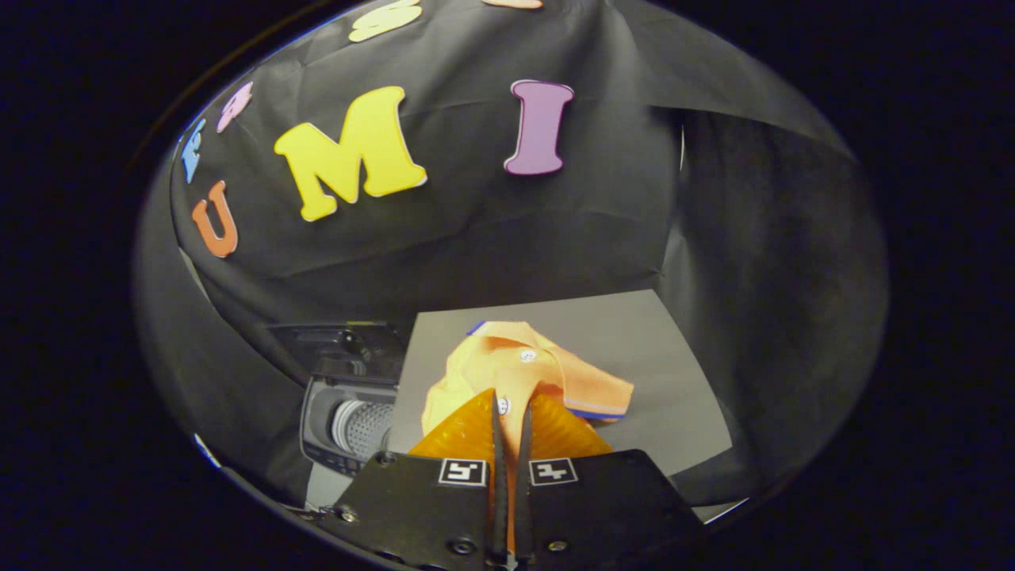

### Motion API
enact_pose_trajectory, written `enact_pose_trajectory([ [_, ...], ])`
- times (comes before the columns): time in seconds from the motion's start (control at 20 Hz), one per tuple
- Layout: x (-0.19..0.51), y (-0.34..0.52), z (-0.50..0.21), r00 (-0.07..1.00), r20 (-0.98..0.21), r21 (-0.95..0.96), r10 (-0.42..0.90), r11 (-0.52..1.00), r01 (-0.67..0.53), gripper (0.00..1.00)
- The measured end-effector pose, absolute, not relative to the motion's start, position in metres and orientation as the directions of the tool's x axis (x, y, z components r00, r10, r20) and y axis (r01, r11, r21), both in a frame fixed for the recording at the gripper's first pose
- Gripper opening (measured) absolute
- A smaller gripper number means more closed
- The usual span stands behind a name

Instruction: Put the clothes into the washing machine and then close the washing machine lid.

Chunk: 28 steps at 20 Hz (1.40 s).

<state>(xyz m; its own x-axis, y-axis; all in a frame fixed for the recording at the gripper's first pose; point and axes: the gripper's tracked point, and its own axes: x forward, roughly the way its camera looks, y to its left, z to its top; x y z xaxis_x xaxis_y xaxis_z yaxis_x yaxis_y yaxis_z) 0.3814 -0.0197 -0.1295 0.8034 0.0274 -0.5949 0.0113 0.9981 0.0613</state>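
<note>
I see the black cloth wall [492,230], creased and draped, rising behind a flat matte grey table [674,396]. Left of the table stands the washing machine [349,412], its dark lid raised and its ribbed, perforated metal drum showing. On the grey surface just ahead of my fingers lies the orange shirt [515,373], soft knit, crumpled into a mound, with white buttons and a blue-striped hem. My gripper [511,424] has its fingers almost together, a fold of the shirt pinched in the narrow gap between them.
</note>
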Motion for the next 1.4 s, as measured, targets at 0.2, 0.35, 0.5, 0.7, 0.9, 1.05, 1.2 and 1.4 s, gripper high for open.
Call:
enact_pose_trajectory([
  [0.2, 0.352, 0.018, -0.112, 0.825, -0.564, 0.05, 0.041, 0.999, -0.015, 0.07],
  [0.35, 0.332, 0.05, -0.097, 0.84, -0.54, 0.042, 0.057, 0.998, -0.04, 0.07],
  [0.5, 0.317, 0.087, -0.081, 0.848, -0.521, 0.058, 0.095, 0.995, -0.076, 0.07],
  [0.7, 0.308, 0.138, -0.061, 0.855, -0.501, 0.061, 0.136, 0.991, -0.122, 0.07],
  [0.9, 0.306, 0.199, -0.055, 0.844, -0.502, 0.048, 0.191, 0.98, -0.193, 0.07],
  [1.05, 0.306, 0.249, -0.061, 0.815, -0.52, 0.082, 0.255, 0.965, -0.249, 0.07],
  [1.2, 0.312, 0.29, -0.072, 0.786, -0.537, 0.111, 0.308, 0.949, -0.295, 0.07],
  [1.4, 0.326, 0.331, -0.094, 0.748, -0.569, 0.149, 0.342, 0.937, -0.315, 0.07],
])
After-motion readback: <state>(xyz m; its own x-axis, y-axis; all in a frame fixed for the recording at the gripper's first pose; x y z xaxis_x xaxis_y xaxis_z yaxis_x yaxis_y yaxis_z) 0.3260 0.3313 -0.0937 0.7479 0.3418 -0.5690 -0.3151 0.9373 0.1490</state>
